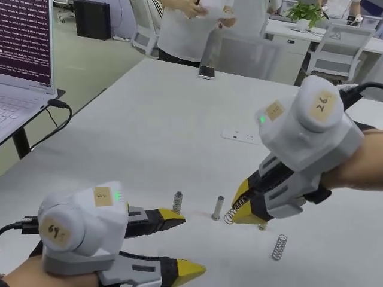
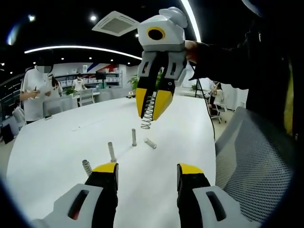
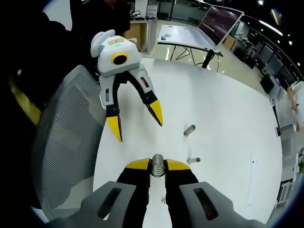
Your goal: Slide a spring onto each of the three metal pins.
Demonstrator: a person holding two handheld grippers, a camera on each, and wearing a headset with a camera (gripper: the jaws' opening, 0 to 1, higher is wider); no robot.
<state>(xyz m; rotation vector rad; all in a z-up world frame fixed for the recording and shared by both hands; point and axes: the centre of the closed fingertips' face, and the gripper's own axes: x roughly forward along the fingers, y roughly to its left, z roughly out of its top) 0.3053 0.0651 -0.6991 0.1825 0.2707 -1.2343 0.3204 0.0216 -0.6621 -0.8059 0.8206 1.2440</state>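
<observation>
Both left gripper [image 1: 190, 245] and right gripper [image 1: 239, 206] have white-grey housings, tan numbered stickers; black fingers [image 1: 149, 218], yellow tips; black cables [image 1: 11, 226].

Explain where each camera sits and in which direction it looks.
Head view: on the person's head, looking down at the table; the left gripper, the right gripper and a forearm show.
Left gripper view: on the left gripper, looking along its open jaws toward the pins and the right gripper; a dark sleeve shows.
Right gripper view: on the right gripper, looking past its held spring at the left gripper.
Shared: the two gripper views face each other; each shows the other gripper.
</observation>
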